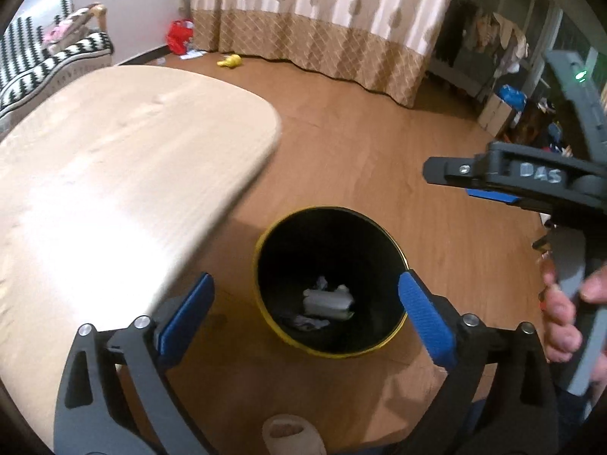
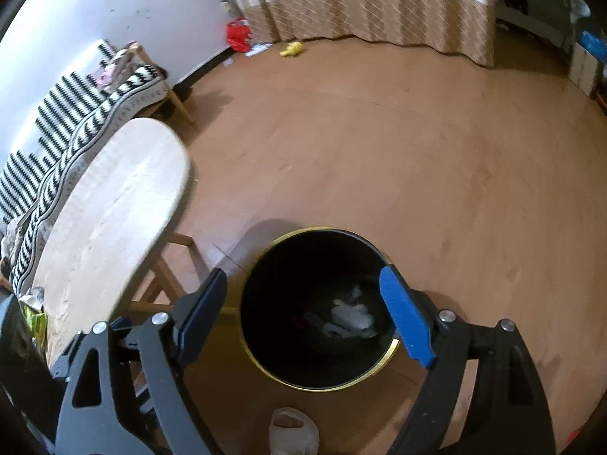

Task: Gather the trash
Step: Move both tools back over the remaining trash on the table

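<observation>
Wooden floor (image 2: 379,144), curtain (image 1: 322,19) far, striped sofa (image 2: 76,113) far left. Pale counter (image 1: 114,159) at left; near its left end, a wrapper (image 2: 34,316) and crumpled foil, uncollected. Black bin (image 1: 330,280) with gold rim stands on the floor just right of the counter, holding white and dark trash (image 1: 328,301). Left gripper (image 1: 305,314) and right gripper (image 2: 303,307) hover over the bin, jaws wide open, empty. Risks: a jaw clipping the rim and tipping the bin; knocking the counter edge when reaching back. Yellow toy (image 2: 292,49), red bag (image 2: 238,34) lie far off.
</observation>
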Demonstrator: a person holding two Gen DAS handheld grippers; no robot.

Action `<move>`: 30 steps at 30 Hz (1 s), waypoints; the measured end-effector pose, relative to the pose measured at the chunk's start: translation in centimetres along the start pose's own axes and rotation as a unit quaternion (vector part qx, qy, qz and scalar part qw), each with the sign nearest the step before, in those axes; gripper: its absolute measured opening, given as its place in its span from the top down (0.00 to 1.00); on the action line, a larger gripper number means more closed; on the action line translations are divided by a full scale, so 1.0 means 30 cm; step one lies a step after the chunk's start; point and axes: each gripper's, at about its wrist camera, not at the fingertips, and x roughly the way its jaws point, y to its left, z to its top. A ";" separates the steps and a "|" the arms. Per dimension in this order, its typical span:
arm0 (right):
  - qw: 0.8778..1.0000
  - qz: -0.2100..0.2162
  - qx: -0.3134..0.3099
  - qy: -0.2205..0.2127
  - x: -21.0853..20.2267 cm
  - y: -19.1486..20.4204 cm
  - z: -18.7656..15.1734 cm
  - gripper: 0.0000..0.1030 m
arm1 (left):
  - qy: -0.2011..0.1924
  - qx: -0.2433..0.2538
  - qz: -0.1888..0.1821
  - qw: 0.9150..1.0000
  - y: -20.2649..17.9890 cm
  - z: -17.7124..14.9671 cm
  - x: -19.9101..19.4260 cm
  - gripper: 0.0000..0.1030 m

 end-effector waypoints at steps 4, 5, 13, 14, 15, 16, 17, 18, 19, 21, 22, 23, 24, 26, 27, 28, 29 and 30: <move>0.999 0.022 -0.044 -0.010 -0.018 0.167 -0.001 0.21 | -0.029 -0.019 0.049 0.998 0.142 -0.055 -0.186 0.06; 0.998 0.027 -0.053 -0.010 -0.018 0.205 -0.002 0.21 | -0.032 -0.028 0.062 0.997 0.187 -0.067 -0.227 0.06; 0.983 0.102 -0.152 0.008 0.015 0.694 -0.090 0.21 | -0.064 -0.168 0.172 0.969 0.620 -0.254 -0.638 0.06; 0.980 0.110 -0.163 0.011 0.016 0.751 -0.109 0.21 | -0.066 -0.182 0.184 0.964 0.664 -0.279 -0.679 0.06; 0.976 0.122 -0.177 0.015 0.019 0.819 -0.134 0.21 | -0.067 -0.196 0.195 0.959 0.709 -0.299 -0.717 0.06; 0.973 0.130 -0.188 0.019 0.018 0.871 -0.154 0.21 | -0.069 -0.213 0.209 0.952 0.762 -0.340 -0.769 0.06; 0.969 0.141 -0.203 0.023 0.020 0.945 -0.181 0.21 | -0.072 -0.223 0.219 0.947 0.798 -0.372 -0.803 0.06; 0.964 0.150 -0.218 0.026 0.021 1.010 -0.207 0.21 | -0.073 -0.237 0.232 0.940 0.845 -0.416 -0.846 0.06; 0.958 0.162 -0.235 0.031 0.022 1.086 -0.241 0.21 | -0.074 -0.248 0.240 0.936 0.878 -0.441 -0.880 0.06; 0.949 0.179 -0.255 0.040 0.028 1.193 -0.285 0.21 | -0.075 -0.272 0.244 0.928 0.945 -0.498 -0.936 0.06; 0.945 0.187 -0.265 0.045 0.029 1.246 -0.309 0.21 | -0.075 -0.279 0.246 0.925 0.966 -0.523 -0.960 0.06; 0.939 0.196 -0.279 0.050 0.031 1.315 -0.345 0.21 | -0.073 -0.286 0.249 0.922 0.987 -0.546 -0.977 0.06; 0.935 0.200 -0.288 0.053 0.030 1.360 -0.368 0.21 | -0.071 -0.290 0.254 0.920 1.005 -0.565 -0.992 0.06; 0.928 0.211 -0.302 0.059 0.033 1.434 -0.412 0.21 | -0.070 -0.299 0.262 0.915 1.052 -0.602 -1.016 0.06; 0.925 0.215 -0.306 0.062 0.037 1.471 -0.428 0.21 | -0.070 -0.303 0.268 0.912 1.062 -0.609 -1.017 0.06; 0.923 0.219 -0.309 0.065 0.043 1.504 -0.442 0.21 | -0.072 -0.310 0.271 0.909 1.088 -0.634 -1.028 0.06; 0.922 0.222 -0.310 0.068 0.048 1.525 -0.451 0.21 | -0.073 -0.316 0.269 0.907 1.108 -0.643 -1.032 0.06; 0.921 0.225 -0.310 0.073 0.056 1.557 -0.464 0.21 | -0.075 -0.323 0.265 0.906 1.125 -0.651 -1.028 0.06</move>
